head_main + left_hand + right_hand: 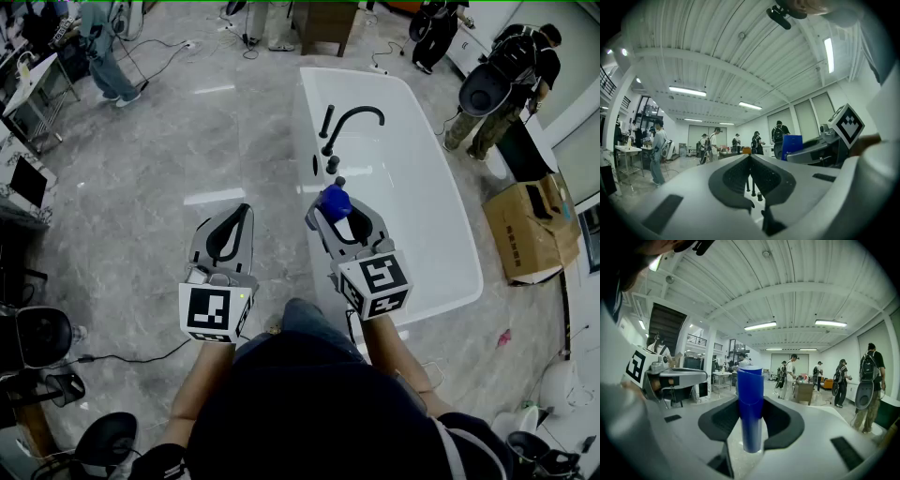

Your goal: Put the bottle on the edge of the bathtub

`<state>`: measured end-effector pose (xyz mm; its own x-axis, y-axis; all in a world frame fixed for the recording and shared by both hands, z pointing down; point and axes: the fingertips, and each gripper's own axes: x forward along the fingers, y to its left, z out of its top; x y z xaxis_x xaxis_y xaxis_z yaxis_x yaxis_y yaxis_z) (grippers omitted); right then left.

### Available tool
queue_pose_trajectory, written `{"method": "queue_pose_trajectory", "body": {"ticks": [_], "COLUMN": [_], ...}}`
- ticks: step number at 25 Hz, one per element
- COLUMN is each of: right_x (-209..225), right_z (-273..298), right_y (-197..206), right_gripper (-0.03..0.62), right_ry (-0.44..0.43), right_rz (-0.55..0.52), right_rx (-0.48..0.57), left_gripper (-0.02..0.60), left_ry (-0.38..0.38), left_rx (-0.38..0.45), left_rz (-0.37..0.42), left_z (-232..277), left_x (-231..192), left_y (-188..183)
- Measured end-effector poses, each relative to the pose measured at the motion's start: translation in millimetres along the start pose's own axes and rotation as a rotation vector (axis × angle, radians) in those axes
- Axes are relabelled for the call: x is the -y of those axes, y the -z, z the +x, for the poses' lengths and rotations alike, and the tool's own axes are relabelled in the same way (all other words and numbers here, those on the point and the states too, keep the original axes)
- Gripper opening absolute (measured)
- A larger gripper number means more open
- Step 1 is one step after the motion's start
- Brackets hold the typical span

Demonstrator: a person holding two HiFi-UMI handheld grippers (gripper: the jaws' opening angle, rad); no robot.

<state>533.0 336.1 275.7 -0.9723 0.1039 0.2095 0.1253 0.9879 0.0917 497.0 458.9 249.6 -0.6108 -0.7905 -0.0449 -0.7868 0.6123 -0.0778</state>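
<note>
A blue bottle [335,200] stands upright between the jaws of my right gripper [338,210], which is shut on it. In the head view it hangs over the near left rim of the white bathtub [466,272], just in front of the black faucet [349,120]. In the right gripper view the bottle [750,404] fills the gap of the right gripper [750,401], pads against its sides. My left gripper [245,212] is over the floor to the left of the tub, shut and holding nothing. The left gripper view shows the left gripper [750,158] with its jaws meeting, and the bottle [791,146] off to the right.
A cardboard box [531,228] sits on the floor right of the tub. A person with a backpack [507,82] stands at the far right, another person [101,52] at the far left. Black chairs [41,336] and cables lie at the lower left.
</note>
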Motion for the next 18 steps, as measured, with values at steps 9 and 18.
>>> {"method": "queue_pose_trajectory", "body": {"ticks": [9, 18], "right_x": [37, 123], "right_z": [57, 175], "right_y": [4, -22], "right_gripper": [0.166, 0.166], "right_ry": [-0.033, -0.073], "right_rz": [0.045, 0.022], "right_rx": [0.014, 0.045], "left_gripper": [0.023, 0.023], "left_ry": [0.003, -0.035], "left_rx": [-0.006, 0.001], "left_rz": [-0.001, 0.016], "left_z": [60, 189], "left_x": [-22, -84], "left_y": [15, 16]}}
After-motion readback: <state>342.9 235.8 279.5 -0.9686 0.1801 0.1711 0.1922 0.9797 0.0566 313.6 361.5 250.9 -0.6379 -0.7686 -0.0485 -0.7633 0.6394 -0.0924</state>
